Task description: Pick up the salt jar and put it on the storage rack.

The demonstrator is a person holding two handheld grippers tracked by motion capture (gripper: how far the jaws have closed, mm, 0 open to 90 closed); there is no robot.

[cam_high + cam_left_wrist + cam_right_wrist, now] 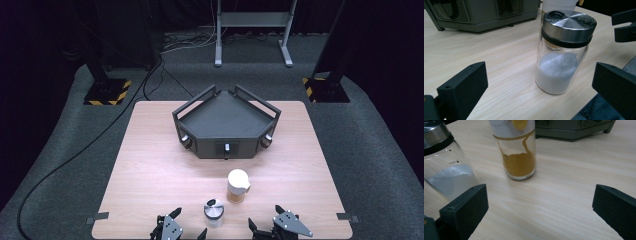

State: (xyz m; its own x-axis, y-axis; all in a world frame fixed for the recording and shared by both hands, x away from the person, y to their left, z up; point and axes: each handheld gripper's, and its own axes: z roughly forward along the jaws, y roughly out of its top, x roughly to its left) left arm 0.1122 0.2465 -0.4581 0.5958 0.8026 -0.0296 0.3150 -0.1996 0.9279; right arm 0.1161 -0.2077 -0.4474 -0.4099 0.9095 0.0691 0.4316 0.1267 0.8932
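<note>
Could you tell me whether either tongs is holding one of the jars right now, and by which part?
Nothing is held: left tongs and right tongs are open, off both jars.

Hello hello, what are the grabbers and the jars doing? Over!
Left gripper open, right gripper open, both empty at the near table edge. Steel-lidded jar of white powder and white-capped jar of orange powder upright, untouched. Dark tray beyond; nothing between.

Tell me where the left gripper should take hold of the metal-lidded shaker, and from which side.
Grip the clear glass body of the shaker just below its metal lid, coming in level from the near table edge. It stands upright, round and straight-walled; the left gripper is open and faces it.
</note>
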